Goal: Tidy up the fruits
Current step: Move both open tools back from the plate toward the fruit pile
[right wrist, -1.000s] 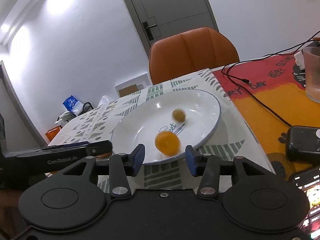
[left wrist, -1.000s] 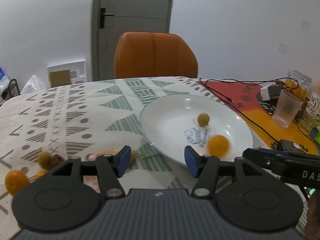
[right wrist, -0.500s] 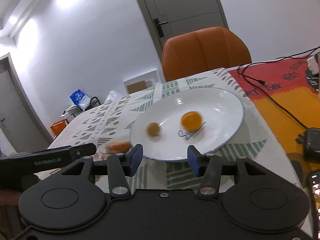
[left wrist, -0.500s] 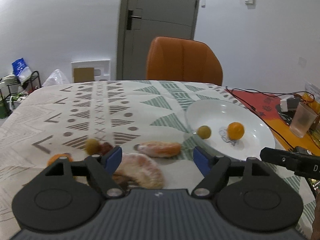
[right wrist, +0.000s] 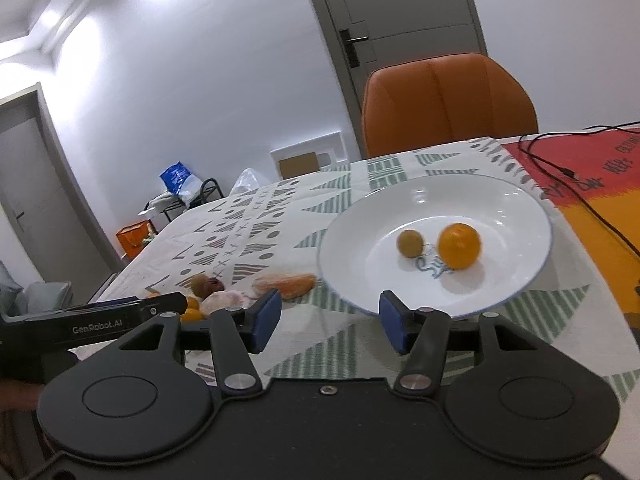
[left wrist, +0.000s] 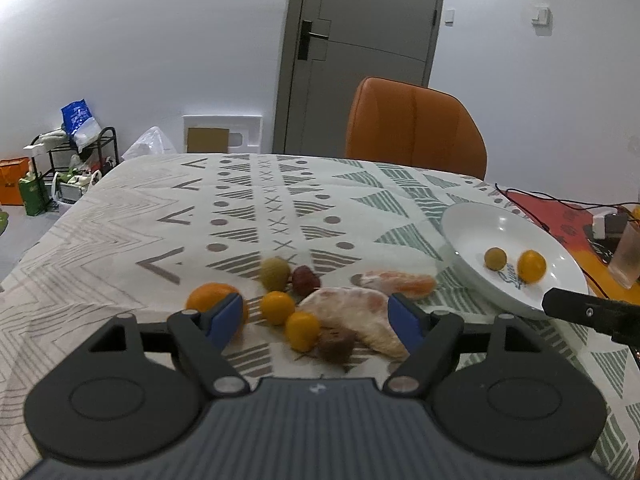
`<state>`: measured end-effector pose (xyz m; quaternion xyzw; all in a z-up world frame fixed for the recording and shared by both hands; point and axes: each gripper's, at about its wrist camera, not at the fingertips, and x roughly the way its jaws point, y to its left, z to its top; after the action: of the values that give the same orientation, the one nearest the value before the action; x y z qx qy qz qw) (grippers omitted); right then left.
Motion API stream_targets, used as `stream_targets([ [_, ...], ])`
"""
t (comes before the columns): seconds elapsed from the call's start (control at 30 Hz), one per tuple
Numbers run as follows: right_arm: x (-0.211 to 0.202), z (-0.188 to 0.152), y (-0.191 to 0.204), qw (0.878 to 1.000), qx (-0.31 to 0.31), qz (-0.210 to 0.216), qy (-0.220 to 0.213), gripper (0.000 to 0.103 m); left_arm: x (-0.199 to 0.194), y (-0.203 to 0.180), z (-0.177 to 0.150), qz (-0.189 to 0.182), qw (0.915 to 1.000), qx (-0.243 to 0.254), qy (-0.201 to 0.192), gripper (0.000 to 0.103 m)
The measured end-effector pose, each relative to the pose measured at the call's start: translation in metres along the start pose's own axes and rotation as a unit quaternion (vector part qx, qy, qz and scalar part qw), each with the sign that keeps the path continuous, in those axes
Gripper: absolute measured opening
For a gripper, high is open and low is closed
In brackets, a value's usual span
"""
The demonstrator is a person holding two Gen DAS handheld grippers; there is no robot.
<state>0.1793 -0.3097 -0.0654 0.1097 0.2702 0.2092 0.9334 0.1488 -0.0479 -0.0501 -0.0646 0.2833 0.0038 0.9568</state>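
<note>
scanning from the left edge of the tablecloth (left wrist: 120, 216), we find the loose fruit bunched near the front edge: a mandarin (left wrist: 212, 300) half behind our left gripper (left wrist: 316, 316), two small kumquats (left wrist: 277, 307), a green fruit (left wrist: 274, 273), a dark red one (left wrist: 305, 280), a brown one (left wrist: 336, 345) and two peeled citrus segments (left wrist: 356, 312). the left gripper is spread wide with nothing between its pads, hovering over that cluster. further right, near the tablecloth's right edge, the white plate (right wrist: 520, 208) already carries a green fruit and an orange one (right wrist: 459, 245). our right gripper (right wrist: 328, 320) is likewise wide apart and empty, facing the plate's near rim.

the risk we see: the fruits touch one another, so closing on one kumquat could nudge its neighbours rolling toward the front edge, and the soft peeled segment might squash or tear under the pads.

writing: "genrobot.ai" on the left tool's body in the right view; the blue script on the plate's floor is, we think, too blurred to read.
</note>
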Motion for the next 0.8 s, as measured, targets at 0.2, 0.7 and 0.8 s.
stream_targets([
  [0.2, 0.005, 0.0, 0.016, 1.0, -0.011, 0.01, 0.0, 0.079, -0.003, 0.013, -0.003, 0.004, 1.0, -0.007, 0.002, 0.078],
  [0.7, 0.031, -0.008, 0.056, 0.997, -0.043, 0.054, 0.028, 0.103, -0.009, 0.05, -0.011, 0.021, 0.9989, -0.042, -0.002, 0.094],
  [0.8, 0.036, -0.01, 0.063, 0.996, -0.048, 0.06, 0.032, 0.103, -0.011, 0.057, -0.012, 0.024, 0.9984, -0.051, -0.001, 0.094],
])
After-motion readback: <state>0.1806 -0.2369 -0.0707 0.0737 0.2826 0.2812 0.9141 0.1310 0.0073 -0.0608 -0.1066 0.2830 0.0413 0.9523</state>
